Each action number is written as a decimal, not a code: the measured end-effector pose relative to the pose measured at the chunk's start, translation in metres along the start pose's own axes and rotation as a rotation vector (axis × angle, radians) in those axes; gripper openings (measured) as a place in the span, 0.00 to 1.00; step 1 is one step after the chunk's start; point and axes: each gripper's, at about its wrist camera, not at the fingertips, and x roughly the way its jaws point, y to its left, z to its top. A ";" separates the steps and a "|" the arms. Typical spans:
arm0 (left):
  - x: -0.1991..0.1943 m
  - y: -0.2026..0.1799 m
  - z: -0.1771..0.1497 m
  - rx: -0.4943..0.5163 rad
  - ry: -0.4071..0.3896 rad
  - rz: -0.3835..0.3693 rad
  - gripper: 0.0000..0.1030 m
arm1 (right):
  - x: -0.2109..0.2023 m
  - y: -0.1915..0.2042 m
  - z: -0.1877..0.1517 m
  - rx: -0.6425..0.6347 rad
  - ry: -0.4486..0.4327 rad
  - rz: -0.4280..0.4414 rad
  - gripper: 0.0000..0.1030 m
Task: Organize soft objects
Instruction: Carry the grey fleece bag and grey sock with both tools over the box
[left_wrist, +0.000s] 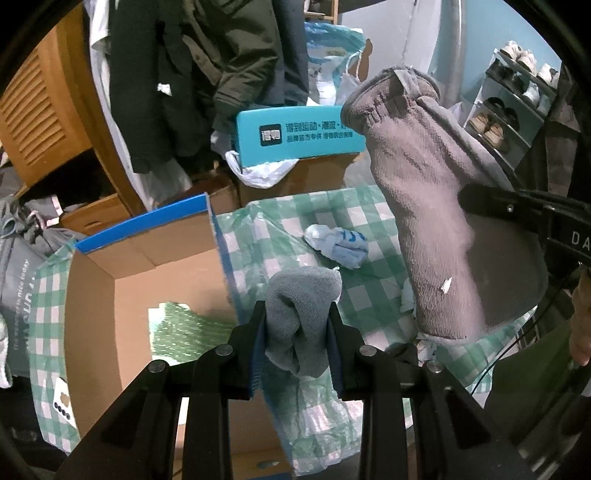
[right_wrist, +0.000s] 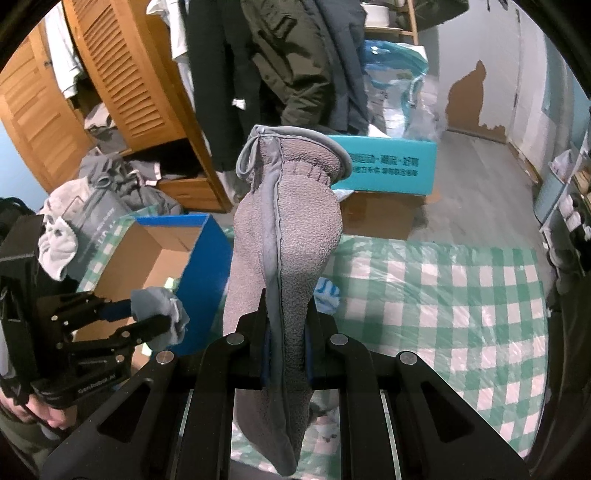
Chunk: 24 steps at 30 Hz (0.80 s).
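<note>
With our left hand-held gripper (left_wrist: 297, 325) clamped on a balled grey sock (left_wrist: 301, 306) beside the cardboard box (left_wrist: 110, 291) and our right hand-held gripper (right_wrist: 286, 332) pinching a fleece mitt (right_wrist: 288, 229) above the checked cloth (right_wrist: 443, 295), either loosely-held piece could slip free and miss the box.

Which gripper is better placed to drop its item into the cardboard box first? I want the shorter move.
Probably left. The left gripper, shut on the small grey sock, hangs beside the cardboard box. The right gripper, shut on the grey mitt, is farther from the opening.
</note>
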 end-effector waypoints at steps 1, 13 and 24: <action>-0.002 0.001 0.000 -0.001 -0.004 0.004 0.29 | 0.001 0.003 0.001 -0.005 0.001 0.004 0.12; -0.016 0.032 -0.008 -0.045 -0.033 0.036 0.29 | 0.012 0.041 0.010 -0.058 0.019 0.054 0.12; -0.025 0.064 -0.017 -0.098 -0.048 0.058 0.29 | 0.025 0.078 0.023 -0.099 0.033 0.100 0.12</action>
